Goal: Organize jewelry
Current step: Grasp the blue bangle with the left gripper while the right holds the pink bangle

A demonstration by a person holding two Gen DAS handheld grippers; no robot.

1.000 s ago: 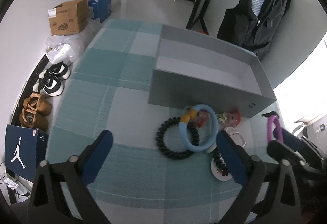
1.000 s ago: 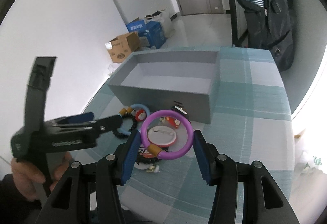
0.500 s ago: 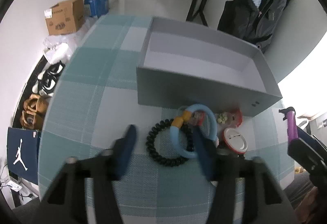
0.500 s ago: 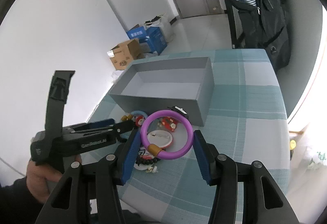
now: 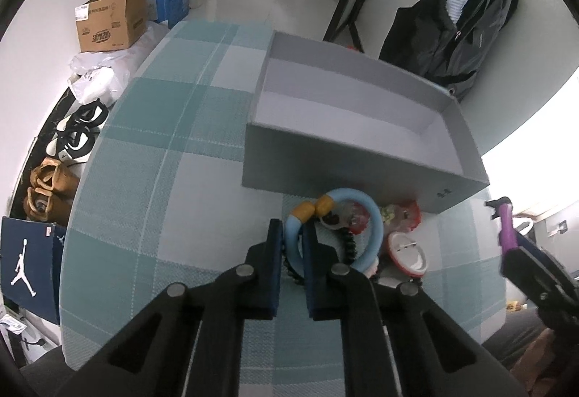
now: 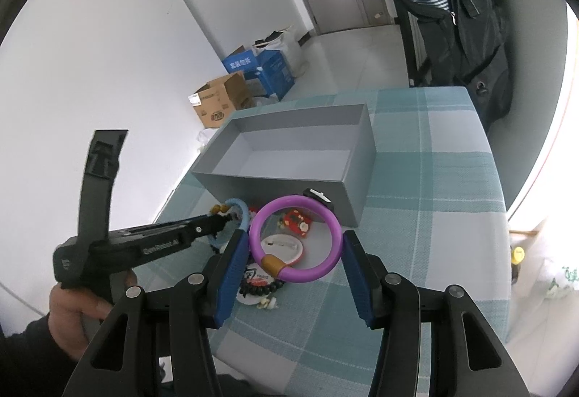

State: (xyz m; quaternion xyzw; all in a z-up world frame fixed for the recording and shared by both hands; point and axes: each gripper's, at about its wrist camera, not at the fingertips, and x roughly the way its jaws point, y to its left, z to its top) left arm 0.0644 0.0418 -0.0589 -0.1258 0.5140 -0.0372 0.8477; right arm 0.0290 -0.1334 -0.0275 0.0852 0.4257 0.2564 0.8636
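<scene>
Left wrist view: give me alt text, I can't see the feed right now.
The left gripper has just closed its blue fingers on the near side of a light blue bangle lying on the checked tablecloth. Behind the bangle stands an empty grey box; badges and a black coil bracelet lie alongside.

The right gripper (image 6: 296, 265) holds a purple bangle (image 6: 296, 238) between its blue pads over the checked table (image 6: 434, 180), while the left gripper (image 6: 220, 216) pinches a light-blue bangle (image 6: 241, 212) before the grey box (image 6: 286, 187).
</scene>
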